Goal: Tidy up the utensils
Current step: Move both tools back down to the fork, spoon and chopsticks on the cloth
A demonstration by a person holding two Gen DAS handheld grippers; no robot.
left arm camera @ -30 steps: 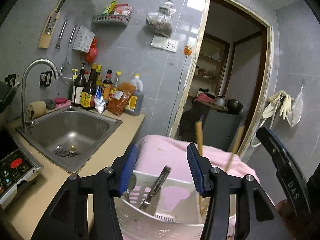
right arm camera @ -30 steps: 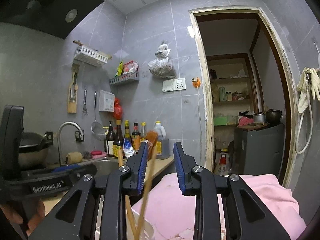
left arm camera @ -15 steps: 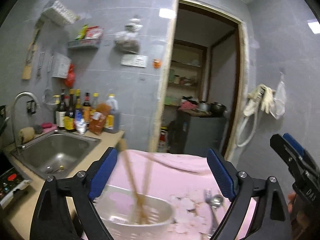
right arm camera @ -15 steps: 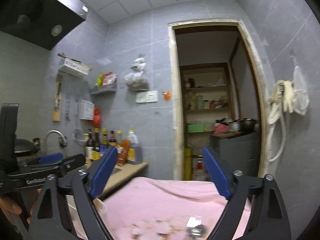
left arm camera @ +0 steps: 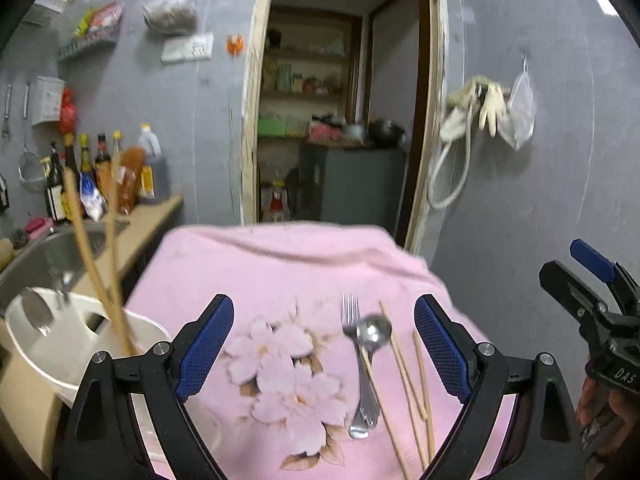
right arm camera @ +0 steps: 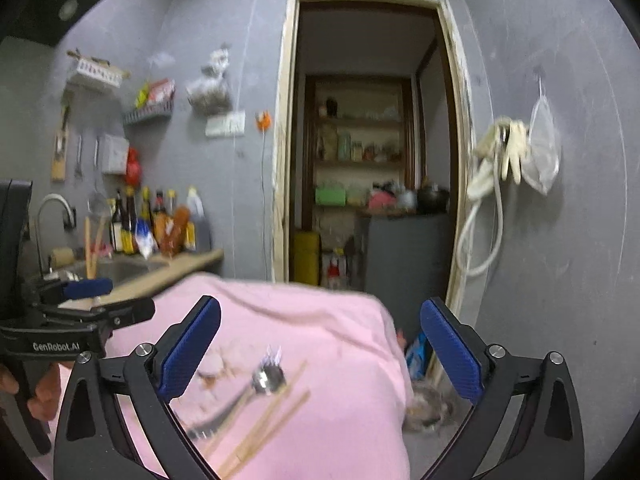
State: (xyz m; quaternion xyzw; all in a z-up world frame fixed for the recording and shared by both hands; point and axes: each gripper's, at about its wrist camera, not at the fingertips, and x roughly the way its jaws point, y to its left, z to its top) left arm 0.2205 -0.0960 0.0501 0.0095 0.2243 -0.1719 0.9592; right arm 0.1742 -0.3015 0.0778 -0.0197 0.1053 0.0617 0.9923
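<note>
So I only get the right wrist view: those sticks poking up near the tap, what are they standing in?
Observer: A white basket beside the sink; two chopsticks lean in it.
Operator: Anything else in there?
Observer: A spoon, against the basket's wall.
Operator: And the blurry cutlery on the pink cloth?
Observer: A fork with a second spoon lying over it, and loose chopsticks just to their right.
</note>
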